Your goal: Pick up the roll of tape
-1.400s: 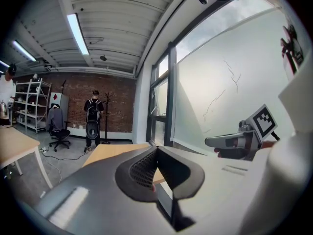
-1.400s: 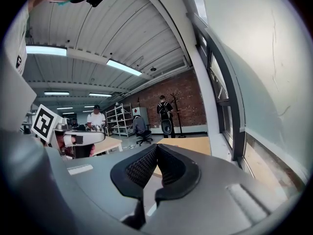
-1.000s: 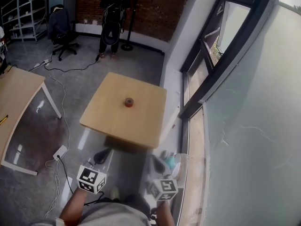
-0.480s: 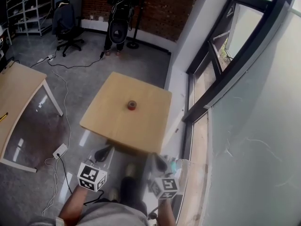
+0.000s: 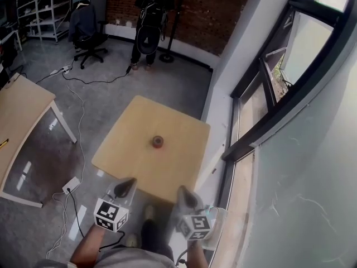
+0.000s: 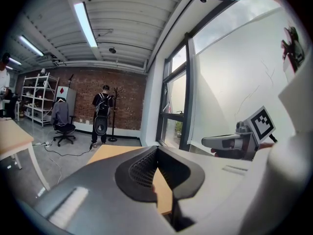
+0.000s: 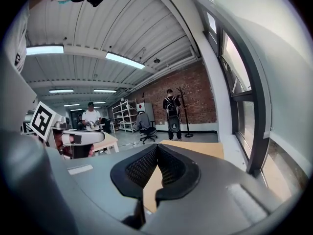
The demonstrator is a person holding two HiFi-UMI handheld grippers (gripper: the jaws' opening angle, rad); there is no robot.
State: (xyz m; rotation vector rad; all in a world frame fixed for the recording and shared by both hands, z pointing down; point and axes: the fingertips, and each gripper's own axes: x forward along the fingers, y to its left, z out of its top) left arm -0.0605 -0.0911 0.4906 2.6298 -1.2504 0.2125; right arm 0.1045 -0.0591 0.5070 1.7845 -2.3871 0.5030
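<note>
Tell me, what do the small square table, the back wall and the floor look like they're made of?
The table: probably wood or wood-look laminate, matte; its top is an even pale tan. The back wall: bare brick, red-brown with mortar lines. The floor: grey and glossy, perhaps polished concrete or tile; it reflects light in bright patches.

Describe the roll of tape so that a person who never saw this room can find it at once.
Beside the tall windows stands a square light wooden table. Near its middle lies the roll of tape, small, round and red. It is the only thing on that tabletop.
</note>
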